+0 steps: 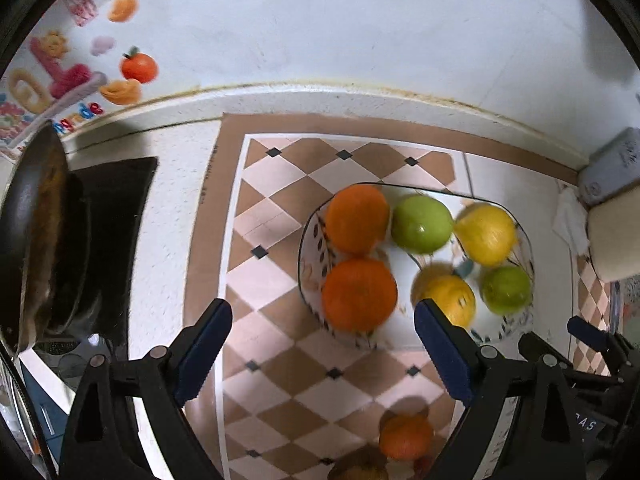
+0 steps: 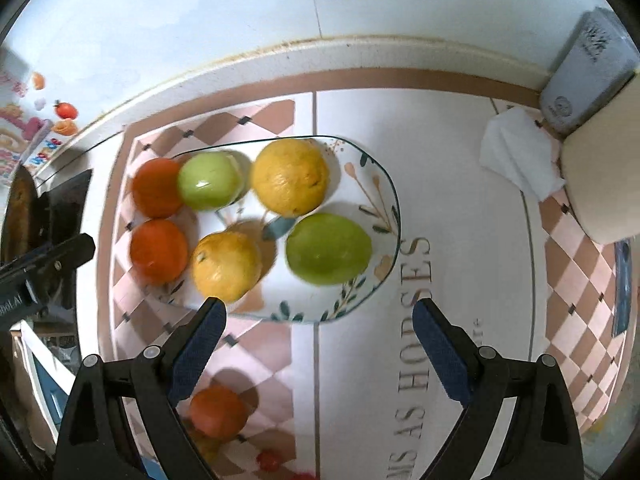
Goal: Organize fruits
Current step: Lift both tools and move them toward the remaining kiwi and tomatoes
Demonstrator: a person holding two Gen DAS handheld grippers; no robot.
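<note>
A patterned plate on the checkered mat holds two oranges, two green apples and two yellow citrus fruits. A loose orange lies on the mat near the front, with other small fruit beside it. My left gripper is open and empty, hovering above the plate's near-left edge. My right gripper is open and empty, just in front of the plate.
A dark frying pan sits on a black stove at the left. A grey pouch, a cream container and a white tissue are at the right. A wall with fruit stickers runs behind.
</note>
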